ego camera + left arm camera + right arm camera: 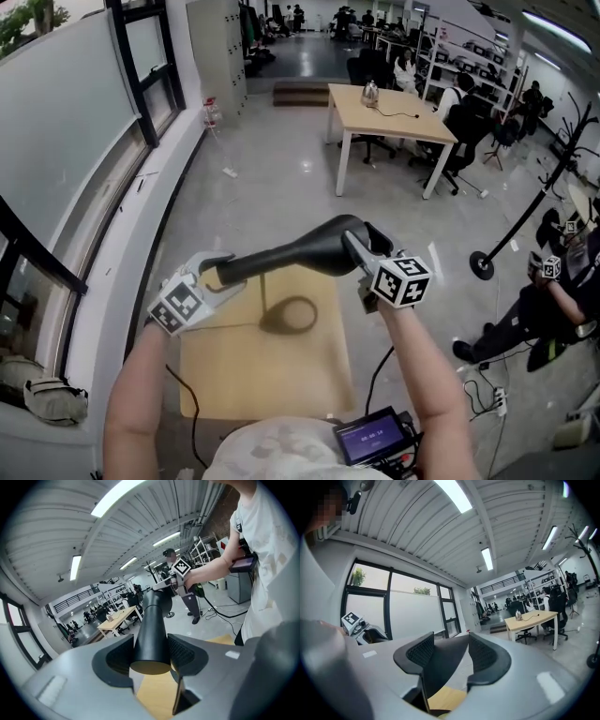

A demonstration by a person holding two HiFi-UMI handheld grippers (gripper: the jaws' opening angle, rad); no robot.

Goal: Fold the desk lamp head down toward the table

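My left fingers (117,657), spread fairly wide, clamp the narrow tail of the lamp head (291,255), I think to steady it while the other end turns. The head lies roughly level at mid-frame, above its ring base (292,315) on the table (234,375). Right of centre, my right fingers (485,653) grip the wide end, placed to press it down.

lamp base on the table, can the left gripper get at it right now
Probably not without letting go. The left gripper is closed on the narrow end of the lamp head, held up above the lamp base. Nothing else seems to block the way down.
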